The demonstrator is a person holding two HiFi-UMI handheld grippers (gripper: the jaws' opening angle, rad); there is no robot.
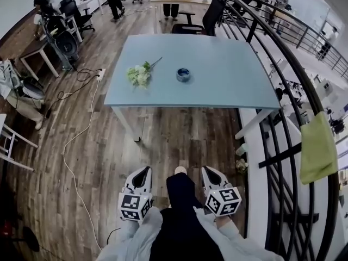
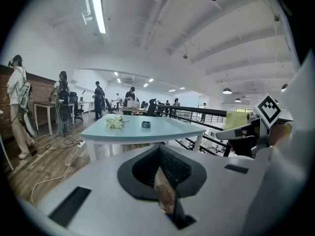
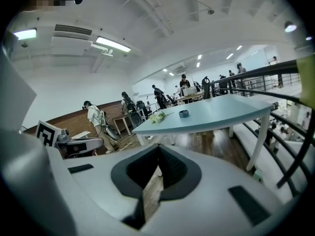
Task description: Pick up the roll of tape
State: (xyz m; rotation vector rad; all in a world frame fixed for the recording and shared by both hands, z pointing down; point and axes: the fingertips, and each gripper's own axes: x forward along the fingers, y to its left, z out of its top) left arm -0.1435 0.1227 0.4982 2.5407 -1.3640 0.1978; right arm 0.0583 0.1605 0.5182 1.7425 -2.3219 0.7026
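The roll of tape [image 1: 183,74] on the bench [image 1: 228,80] must be neared first; the jaws of the left gripper [image 1: 145,169] and right gripper [image 1: 207,169] are pressed together.

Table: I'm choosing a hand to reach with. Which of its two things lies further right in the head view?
The roll of tape, a small dark ring; the pale flowers lie to its left.

Tape roll [image 1: 183,74], tiny, indistinct
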